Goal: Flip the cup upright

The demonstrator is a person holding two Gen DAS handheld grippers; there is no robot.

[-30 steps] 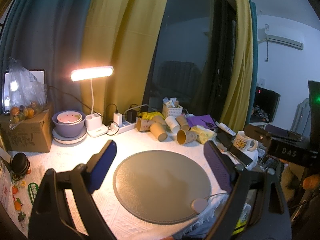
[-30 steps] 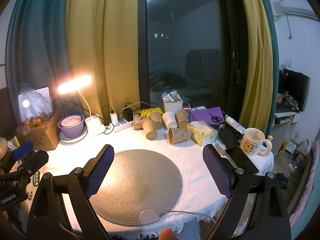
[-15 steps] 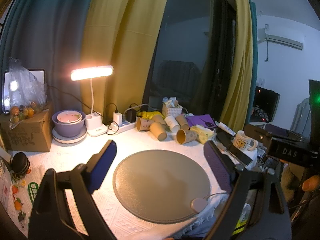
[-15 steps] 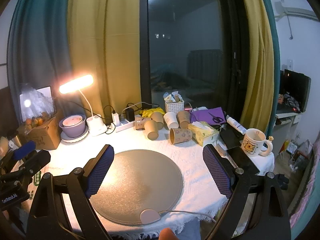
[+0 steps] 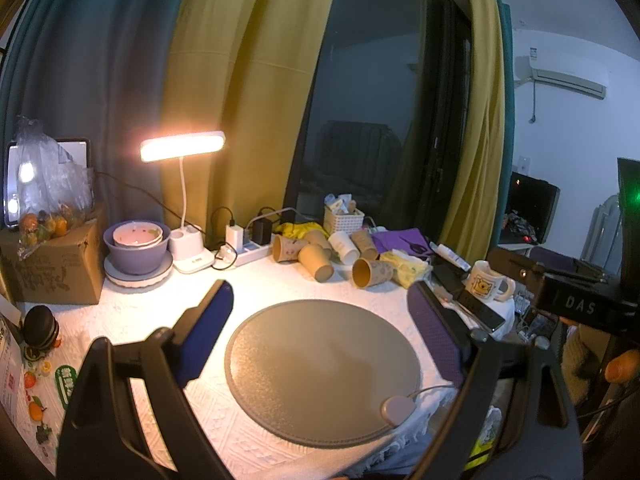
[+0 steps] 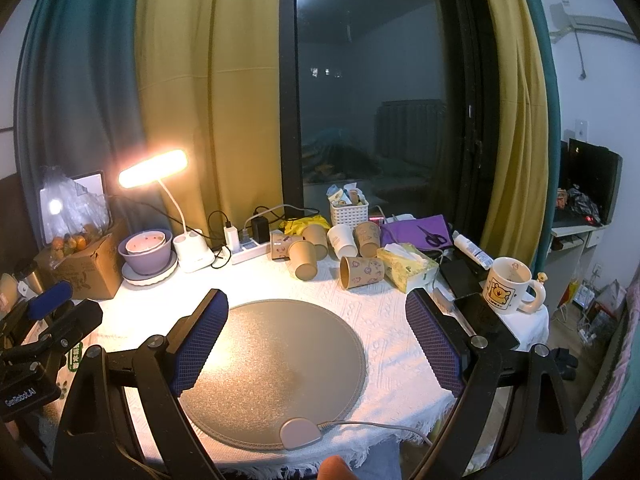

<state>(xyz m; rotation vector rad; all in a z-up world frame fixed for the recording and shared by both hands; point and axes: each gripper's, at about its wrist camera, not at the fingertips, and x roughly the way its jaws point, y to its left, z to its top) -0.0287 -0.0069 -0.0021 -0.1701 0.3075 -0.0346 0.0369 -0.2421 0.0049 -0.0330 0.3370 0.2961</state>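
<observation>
Several brown paper cups lie tipped over at the back of the table: one patterned cup (image 6: 362, 273) on its side with its mouth to the left, a plain one (image 6: 303, 266) in front of the power strip, and others behind. They also show in the left wrist view, the patterned cup (image 5: 372, 273) and the plain cup (image 5: 316, 262). My left gripper (image 5: 320, 332) is open and empty above the round grey mat (image 5: 322, 364). My right gripper (image 6: 318, 340) is open and empty over the same mat (image 6: 276, 368). Both are well short of the cups.
A lit desk lamp (image 6: 188, 248), stacked bowls (image 6: 146, 252), a cardboard box (image 6: 86, 266), a power strip (image 6: 250, 246), a white basket (image 6: 349, 212), a tissue pack (image 6: 406, 266), phones (image 6: 482, 316) and a bear mug (image 6: 510, 292) crowd the table's back and right. My left gripper (image 6: 42, 320) shows at the left edge.
The right wrist view has shifted slightly; otherwise both grippers stay open and nothing on the table has moved.
</observation>
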